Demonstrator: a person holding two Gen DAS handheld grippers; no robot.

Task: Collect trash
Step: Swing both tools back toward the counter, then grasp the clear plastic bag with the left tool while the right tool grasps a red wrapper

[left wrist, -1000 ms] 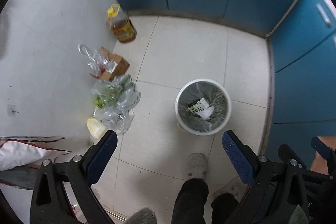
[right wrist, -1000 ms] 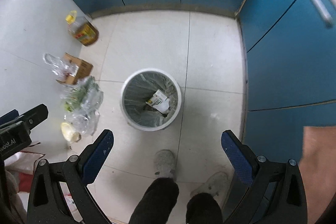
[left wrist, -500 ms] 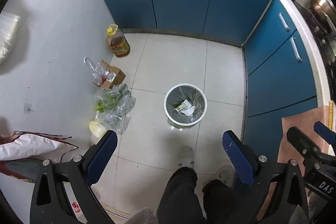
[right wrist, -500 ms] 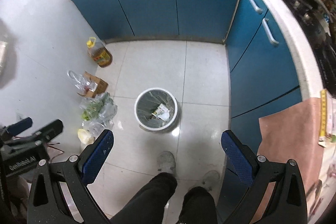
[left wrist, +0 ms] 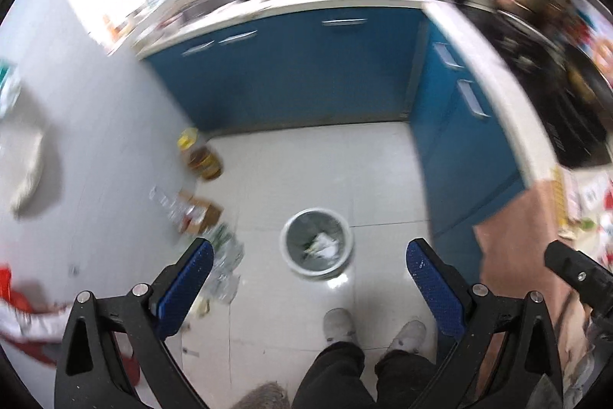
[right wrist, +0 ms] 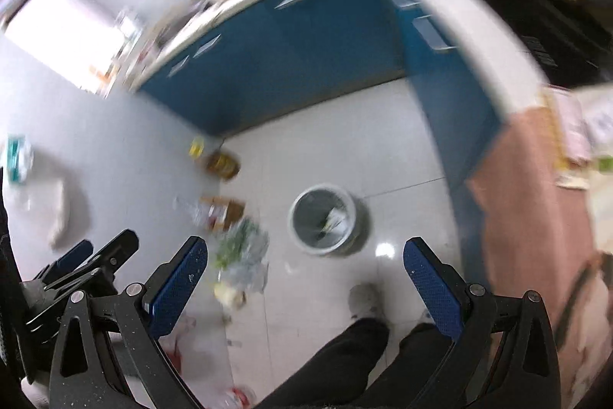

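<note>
A round white waste bin (left wrist: 316, 243) with a grey liner stands on the tiled floor far below, with white paper trash inside; it also shows in the right wrist view (right wrist: 325, 219). My left gripper (left wrist: 310, 288) is open and empty, high above the floor. My right gripper (right wrist: 305, 288) is open and empty, also high up. Both views are blurred by motion.
Against the left wall lie a yellow-capped oil bottle (left wrist: 201, 160), a cardboard box (left wrist: 199, 214) and clear bags of greens (right wrist: 241, 248). Blue cabinets (left wrist: 306, 68) with a white cluttered counter line the back and right. The person's shoes (left wrist: 339, 322) stand below. A brown surface (left wrist: 517, 236) is at right.
Both grippers have risen and tilted up; the bin has shrunk and the counter, sink and stove have come into view. Both jaws stay open and empty.
</note>
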